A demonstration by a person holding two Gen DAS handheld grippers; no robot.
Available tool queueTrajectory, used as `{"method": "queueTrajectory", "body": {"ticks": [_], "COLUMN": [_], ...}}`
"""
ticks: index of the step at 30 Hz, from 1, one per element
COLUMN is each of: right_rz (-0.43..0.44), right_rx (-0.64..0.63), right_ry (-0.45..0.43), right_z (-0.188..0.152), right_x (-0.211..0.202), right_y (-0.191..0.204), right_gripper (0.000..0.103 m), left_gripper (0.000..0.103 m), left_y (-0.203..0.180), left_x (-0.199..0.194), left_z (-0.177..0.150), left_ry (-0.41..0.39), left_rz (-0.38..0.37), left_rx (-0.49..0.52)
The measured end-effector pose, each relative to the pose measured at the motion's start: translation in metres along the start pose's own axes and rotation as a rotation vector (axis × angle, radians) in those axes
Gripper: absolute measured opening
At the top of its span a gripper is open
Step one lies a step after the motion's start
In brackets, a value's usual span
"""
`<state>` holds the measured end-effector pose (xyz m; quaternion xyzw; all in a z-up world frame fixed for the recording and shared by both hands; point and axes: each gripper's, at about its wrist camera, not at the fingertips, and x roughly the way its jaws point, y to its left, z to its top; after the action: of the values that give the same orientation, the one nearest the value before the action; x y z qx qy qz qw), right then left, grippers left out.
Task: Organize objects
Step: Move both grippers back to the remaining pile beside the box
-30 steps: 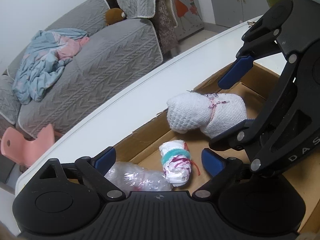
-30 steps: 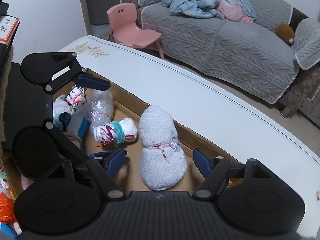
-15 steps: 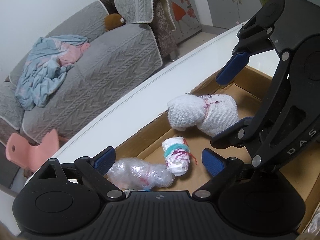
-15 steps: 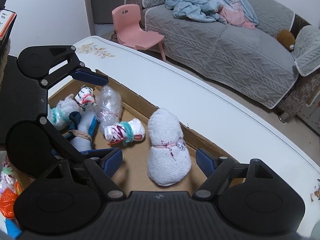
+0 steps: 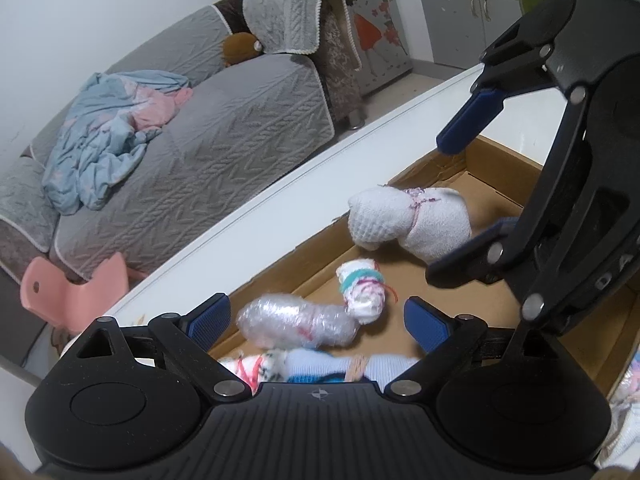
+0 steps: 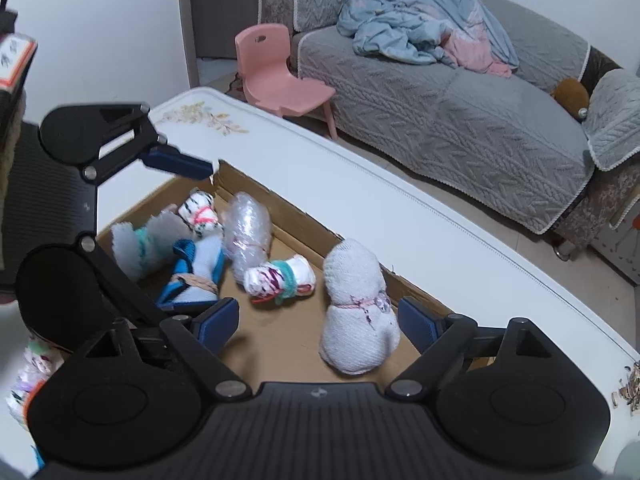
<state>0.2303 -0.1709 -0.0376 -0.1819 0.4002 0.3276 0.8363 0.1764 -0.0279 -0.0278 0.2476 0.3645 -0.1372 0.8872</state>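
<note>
**Release done: white bundle parked in box, both grippers empty**

Right gripper (image 6: 319, 322): jaws have just been opening, now spread wide either side of white knit bundle (image 6: 357, 312); pads clear of it, nothing clamped. Bundle lying on cardboard box (image 6: 280, 344) floor, close against the far wall. Read as a finished drop, with jaws wide to clear the soft fabric on the way out.

Left gripper (image 5: 318, 320): released, nothing between pads. Hovering over same box, angled down at bubble-wrapped roll (image 5: 296, 321) and small rolled bundle with teal band (image 5: 362, 290). Probably lined up for next pick or nudge, not certain which.

Box contents, from right wrist view: teal-band bundle just beside white bundle, apart from it; bubble-wrapped roll touching it at one end; behind that a striped roll (image 6: 200, 214), light blue bundle tied with twine (image 6: 196, 272) and fluffy pale bundle with green band (image 6: 138, 248), crowded at the far end. Rolled and tied, so no unravelling when dropped; laid side by side, not stacked.

Box on white bench (image 6: 460, 240). More wrapped bits at frame edges outside box, too cropped to tell.

Beyond: grey sofa (image 6: 460, 112), pink chair (image 6: 276, 76).
</note>
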Motion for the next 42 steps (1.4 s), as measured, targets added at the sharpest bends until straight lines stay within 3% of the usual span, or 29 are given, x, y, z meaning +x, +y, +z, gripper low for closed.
{"method": "queueTrajectory", "body": {"ticks": [9,19,30,38,42], "right_rz": [0.012,-0.006,0.005,0.026,0.034], "right_rx": [0.002,0.086,0.233,0.271,0.226], "right_ry": [-0.043,-0.107,-0.228,-0.357,-0.39], "right_z": [-0.005,-0.025,-0.089,-0.157,-0.181], "right_x": [-0.02,-0.044,-0.085,-0.098,-0.089], "right_y": [0.02,0.033,0.058,0.081,0.093], "right_gripper": [0.088,0.097,0.099,0.1,0.097], "left_gripper": [0.096,0.096,0.102,0.102,0.102], "left_y": [0.009,0.024,0.026,0.017,0.009], "left_x": [-0.032,-0.077,-0.131,-0.133,-0.126], "left_z": [-0.017,-0.046,-0.13,-0.178,-0.185], "left_ry": [-0.017,-0.044,-0.074,-0.03,-0.013], "left_rz": [0.016,0.046,0.091,0.086,0.084], "left_rx": [-0.08,-0.29,-0.545,-0.701,-0.706]}}
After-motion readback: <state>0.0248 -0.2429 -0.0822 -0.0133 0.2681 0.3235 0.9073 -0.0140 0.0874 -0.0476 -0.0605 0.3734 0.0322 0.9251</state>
